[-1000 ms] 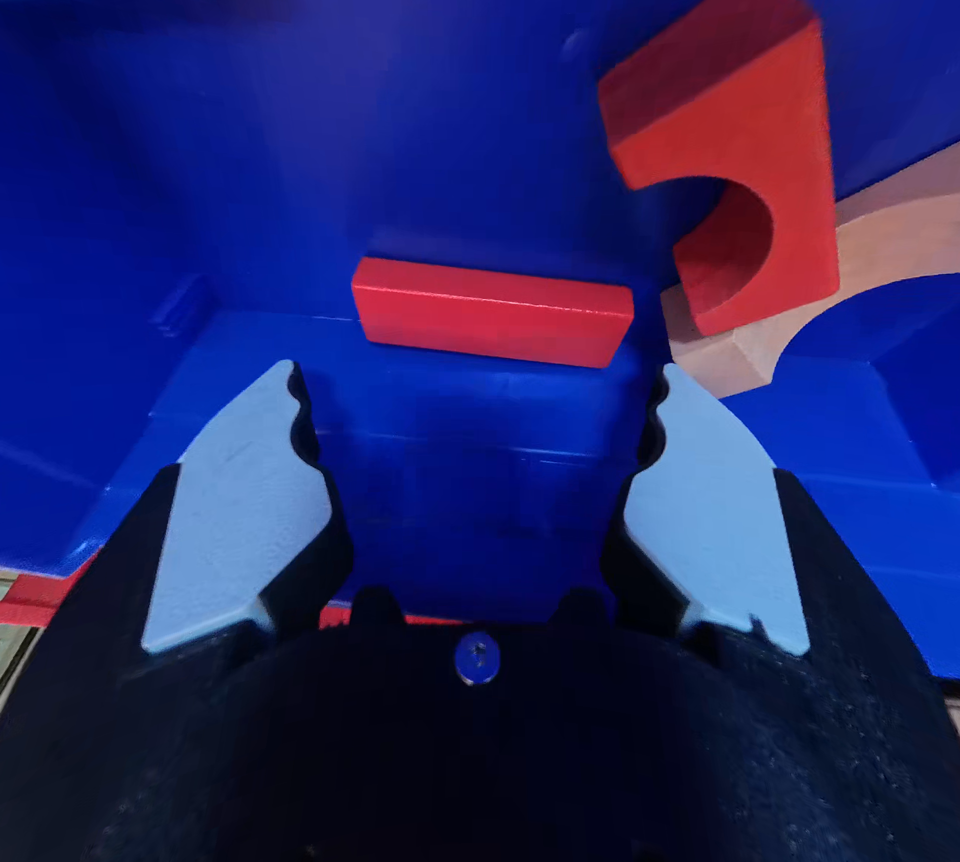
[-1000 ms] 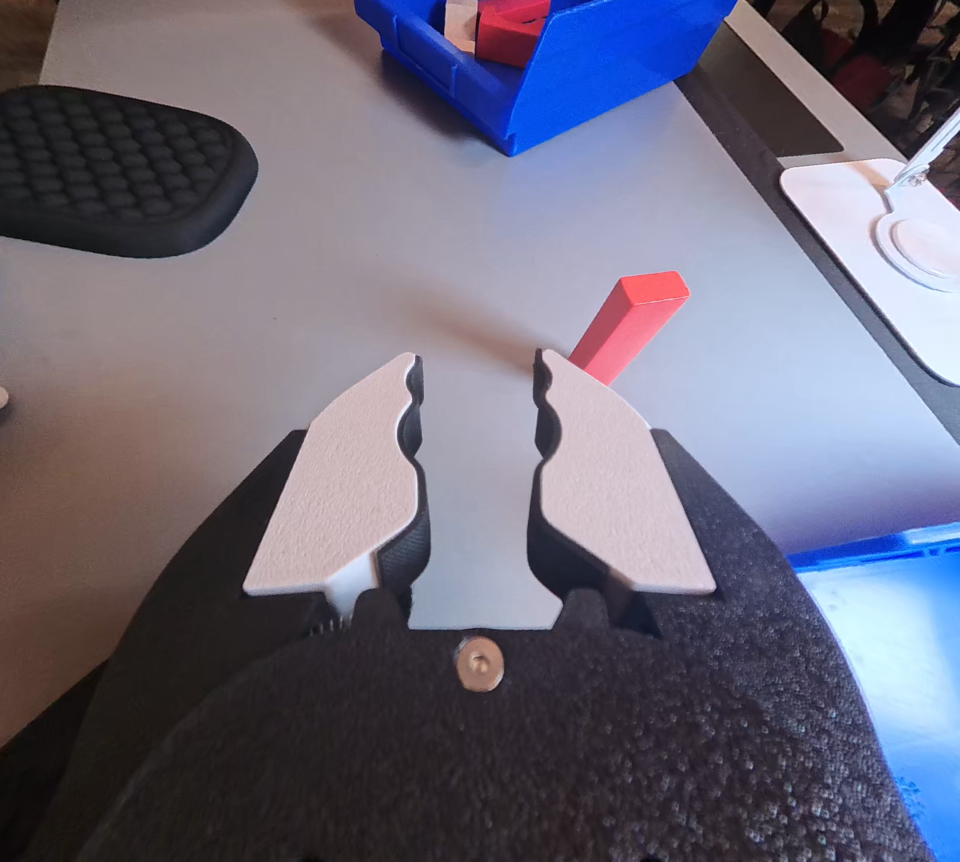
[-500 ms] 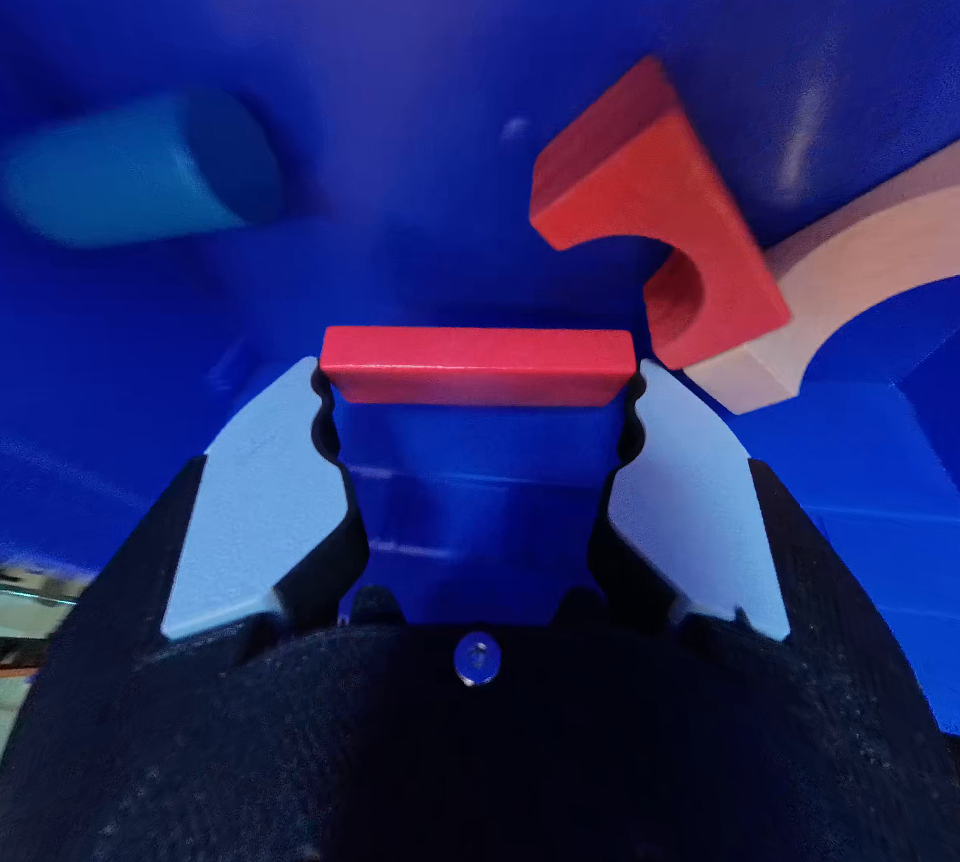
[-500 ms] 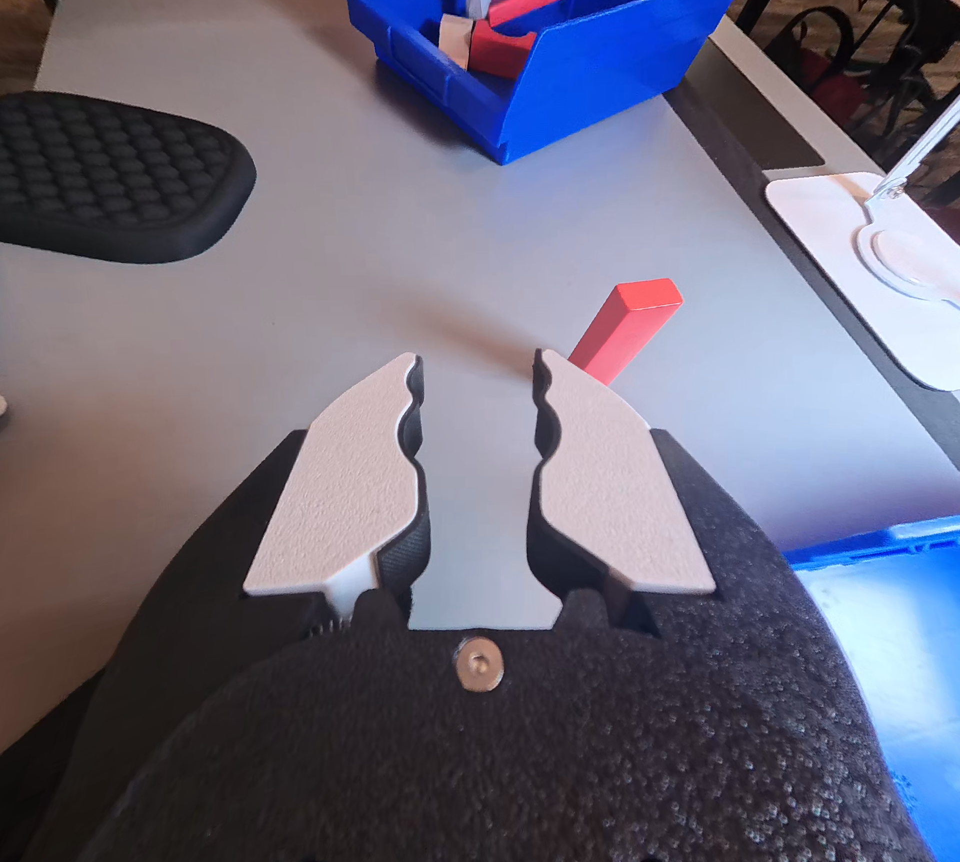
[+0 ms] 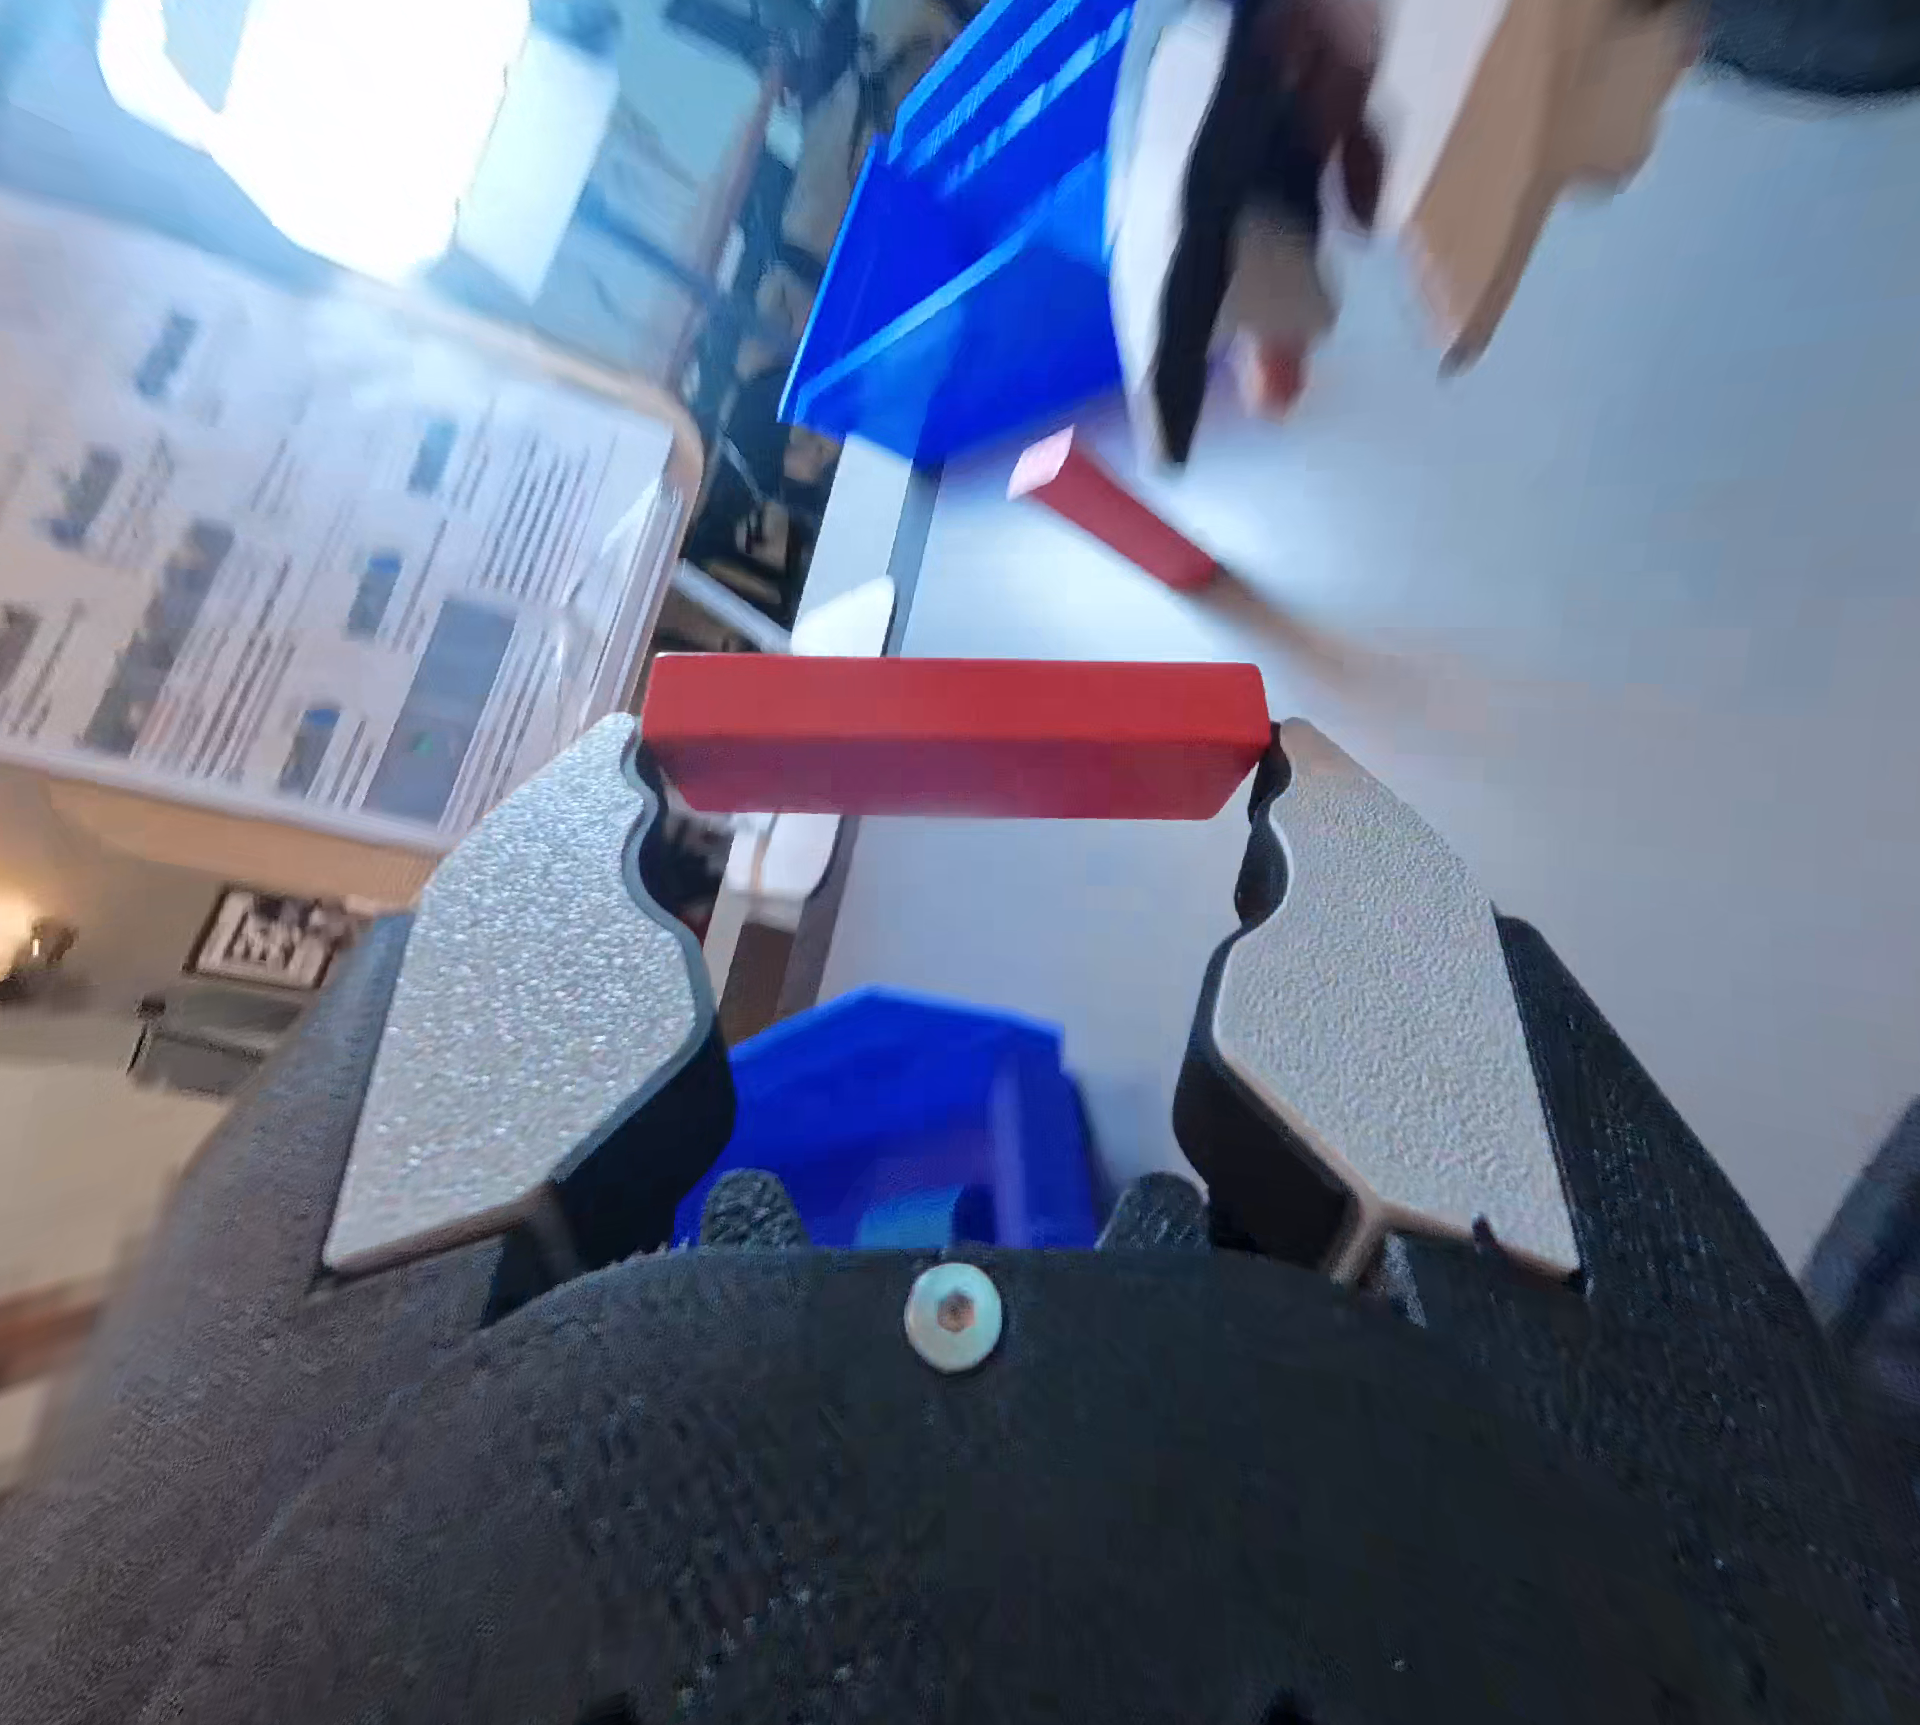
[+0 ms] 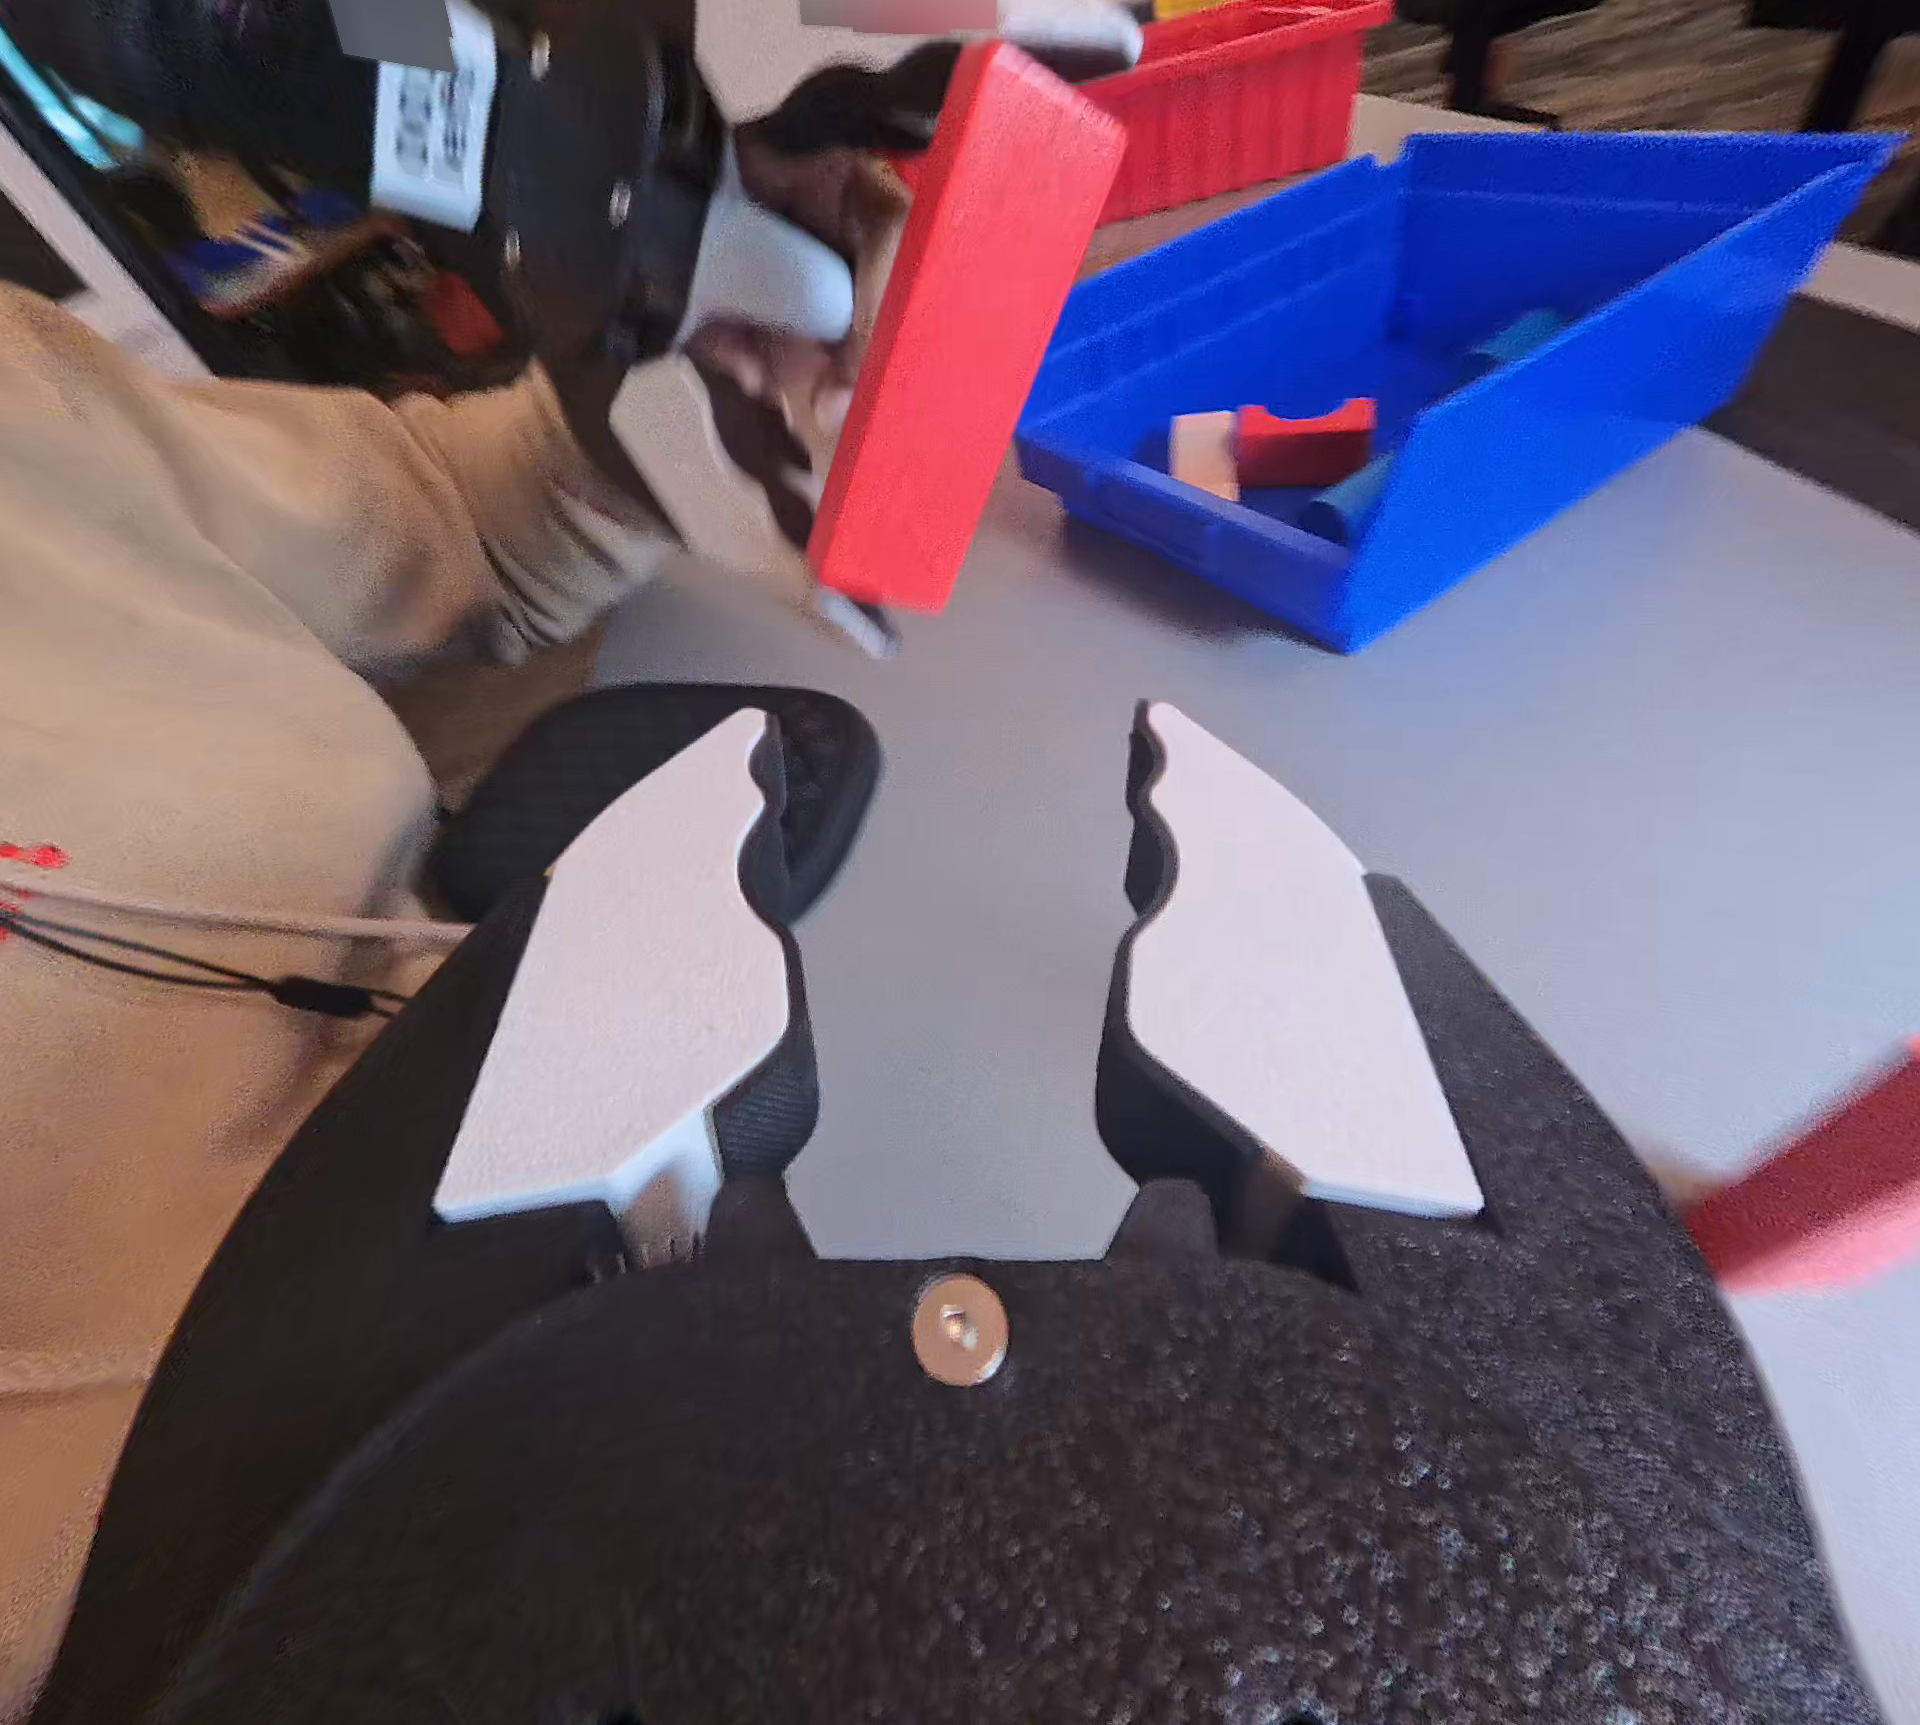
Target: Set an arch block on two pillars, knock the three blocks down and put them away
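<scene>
Left wrist view: left claw [image 5: 954,740] is clamped endwise on a flat red block [image 5: 951,735], held crosswise between the fingertips, clear of the grey table [image 5: 1558,636]. Beyond the tips, a red pillar [image 5: 1117,517] is seen on the table, with the right claw [image 5: 1174,304] blurred above it and a blue bin [image 5: 935,304] behind. Right wrist view: right claw [image 6: 951,740] is held apart, nothing between the fingers. Ahead and left, the red block [image 6: 966,325] is carried tilted. Ahead and right, another blue bin [image 6: 1558,449] holds a red arch [image 6: 1304,439] among other blocks.
</scene>
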Demonstrator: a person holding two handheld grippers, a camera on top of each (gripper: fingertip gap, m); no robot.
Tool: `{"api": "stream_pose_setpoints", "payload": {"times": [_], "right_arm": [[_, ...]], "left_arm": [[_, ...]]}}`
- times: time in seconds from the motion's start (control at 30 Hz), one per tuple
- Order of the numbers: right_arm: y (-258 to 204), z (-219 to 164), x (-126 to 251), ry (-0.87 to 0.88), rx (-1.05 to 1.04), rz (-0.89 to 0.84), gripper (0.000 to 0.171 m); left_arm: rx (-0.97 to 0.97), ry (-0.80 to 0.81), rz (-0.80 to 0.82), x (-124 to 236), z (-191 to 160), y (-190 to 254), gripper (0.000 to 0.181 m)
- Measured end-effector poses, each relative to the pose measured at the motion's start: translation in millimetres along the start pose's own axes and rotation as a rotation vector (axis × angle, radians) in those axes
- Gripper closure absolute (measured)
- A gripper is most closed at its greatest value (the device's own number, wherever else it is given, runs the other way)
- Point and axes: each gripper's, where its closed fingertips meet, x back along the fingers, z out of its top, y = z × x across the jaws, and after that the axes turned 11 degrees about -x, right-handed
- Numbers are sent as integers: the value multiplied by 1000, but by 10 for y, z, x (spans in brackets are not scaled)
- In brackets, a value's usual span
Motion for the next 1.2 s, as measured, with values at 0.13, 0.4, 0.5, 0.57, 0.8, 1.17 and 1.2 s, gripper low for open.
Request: {"api": "stream_pose_setpoints", "payload": {"times": [0.13,0.4,0.5,0.57,0.8,1.17,1.2], "right_arm": [[-255,47,-182,20,-159,177,105],[-319,-111,-245,-24,-100,160,135],[-201,-71,-146,-21,12,94,137],[-156,16,-23,9,93,67,137],[-107,-81,15,11,372,-71,137],[-83,-327,-140,-29,373,-42,137],[-84,-327,-139,-23,362,-33,137]], "left_arm": [[-65,117,54,-48,471,313,74],[-139,132,75,-136,535,529,74],[-67,191,44,-117,579,527,80],[88,257,-22,-76,594,492,79],[870,602,-461,26,736,418,114],[881,602,-449,-101,675,573,143],[882,601,-447,-97,666,567,143]]}}
